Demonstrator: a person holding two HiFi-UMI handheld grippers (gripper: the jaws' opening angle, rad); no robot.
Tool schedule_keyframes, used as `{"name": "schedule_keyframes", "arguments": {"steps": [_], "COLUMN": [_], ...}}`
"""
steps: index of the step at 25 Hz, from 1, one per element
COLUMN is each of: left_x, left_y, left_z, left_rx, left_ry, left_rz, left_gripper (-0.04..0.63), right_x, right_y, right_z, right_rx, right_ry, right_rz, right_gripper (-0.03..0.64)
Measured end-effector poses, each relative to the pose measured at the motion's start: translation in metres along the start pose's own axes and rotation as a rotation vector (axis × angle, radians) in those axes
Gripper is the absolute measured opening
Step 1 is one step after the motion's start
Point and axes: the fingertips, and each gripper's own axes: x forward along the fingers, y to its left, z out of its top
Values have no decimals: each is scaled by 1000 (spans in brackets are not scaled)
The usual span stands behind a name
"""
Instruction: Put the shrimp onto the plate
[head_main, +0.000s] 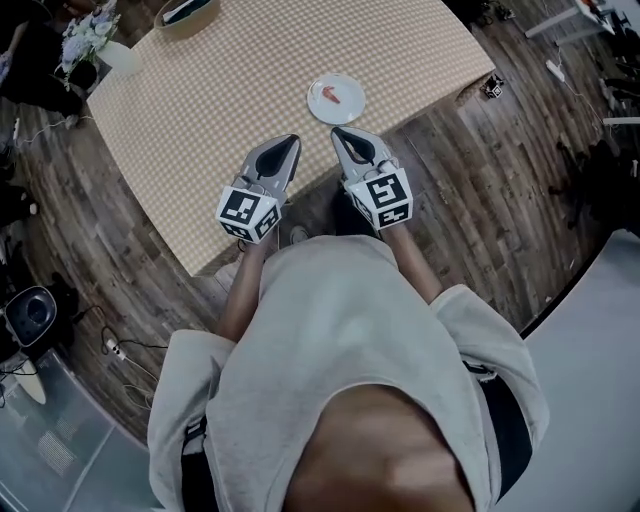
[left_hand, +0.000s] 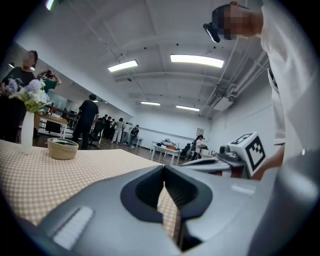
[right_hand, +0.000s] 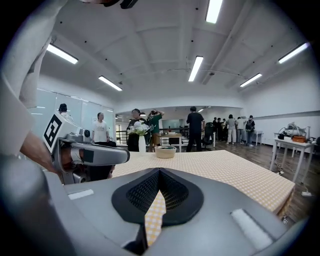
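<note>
Head view: table with a tan checked cloth (head_main: 200, 120) on a dark wood floor, person standing at its near edge. A small white plate (head_main: 349, 106) sits on the cloth close to that near edge, toward the right-hand end. The shrimp (head_main: 331, 95), a small orange-red shape, lies on the plate, inside the rim. No other shrimp shows anywhere on the cloth. The left gripper (head_main: 291, 144) and right gripper (head_main: 339, 133) hang side by side over the near edge, both just short of the plate and clear of it, noses pointing roughly level across the table. Left gripper view: jaws closed, tips meeting, only checked cloth visible through the hollow behind them, nothing held. Right gripper view: the same, jaws fully together and empty, with cloth showing through the gap. At the far edge stand a shallow woven basket (head_main: 187, 10) and a white vase of flowers (head_main: 98, 45), both well away from the plate and untouched. People stand in the room beyond. Judgement: the placing looks done, as the shrimp is on the plate and neither gripper carries anything. As far as these views go nothing remains except drawing the grippers clear of the table.
</note>
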Motion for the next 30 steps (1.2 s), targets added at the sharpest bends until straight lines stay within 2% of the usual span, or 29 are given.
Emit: {"name": "schedule_keyframes", "arguments": {"steps": [5, 11, 19, 24, 30], "left_x": [-49, -84, -82, -72, -59], "left_y": [-15, -45, -81, -103, -108], "left_z": [-5, -2, 10, 19, 23], "left_rx": [16, 25, 40, 49, 59], "left_ry": [-4, -22, -61, -78, -85], "left_rz": [-51, -100, -103, -64, -32], "left_gripper": [9, 9, 9, 9, 9], "right_x": [-26, -68, -104, -122, -117], "right_y": [51, 83, 72, 53, 41], "right_z": [3, 7, 9, 11, 14], "right_rx": [6, -10, -32, -41, -53], "right_ry": [-27, -29, -34, -36, -43], "right_rz": [-61, -128, -152, -127, -86], "right_gripper": [-3, -3, -3, -3, -3]}}
